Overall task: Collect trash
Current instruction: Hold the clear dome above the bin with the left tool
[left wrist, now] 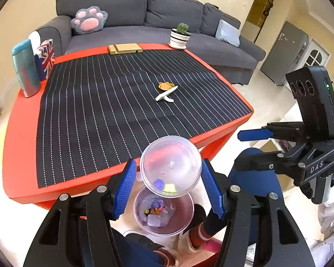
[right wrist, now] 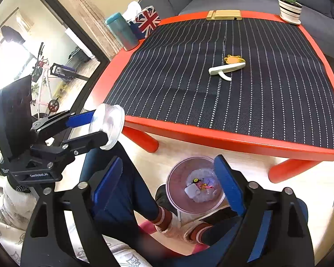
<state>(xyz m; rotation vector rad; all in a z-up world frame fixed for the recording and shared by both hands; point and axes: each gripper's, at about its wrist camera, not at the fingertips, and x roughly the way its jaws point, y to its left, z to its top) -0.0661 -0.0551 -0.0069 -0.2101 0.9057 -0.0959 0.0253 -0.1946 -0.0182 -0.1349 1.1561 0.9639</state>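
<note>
My left gripper [left wrist: 169,164] is shut on a clear round plastic lid [left wrist: 170,155], its blue pads pressing the rim on both sides. In the right wrist view the same left gripper [right wrist: 100,125] holds the lid [right wrist: 110,124] off the table's near left corner. Below on the floor stands a clear pinkish bin [left wrist: 186,213] with small scraps inside. My right gripper [right wrist: 169,184] hangs open just above that bin [right wrist: 178,191], with nothing between its fingers; the left wrist view shows the right gripper [left wrist: 240,149] at the right. An orange scrap [right wrist: 232,59] and a white plastic piece [right wrist: 225,68] lie on the mat.
A red table [left wrist: 17,138] carries a black striped mat [left wrist: 100,111], a teal tumbler [left wrist: 25,66], a flag-print tissue box [left wrist: 45,59], a wooden block [left wrist: 125,48] and a potted cactus [left wrist: 180,36]. A grey sofa [left wrist: 127,6] stands behind. A person's legs and slippers [right wrist: 167,222] flank the bin.
</note>
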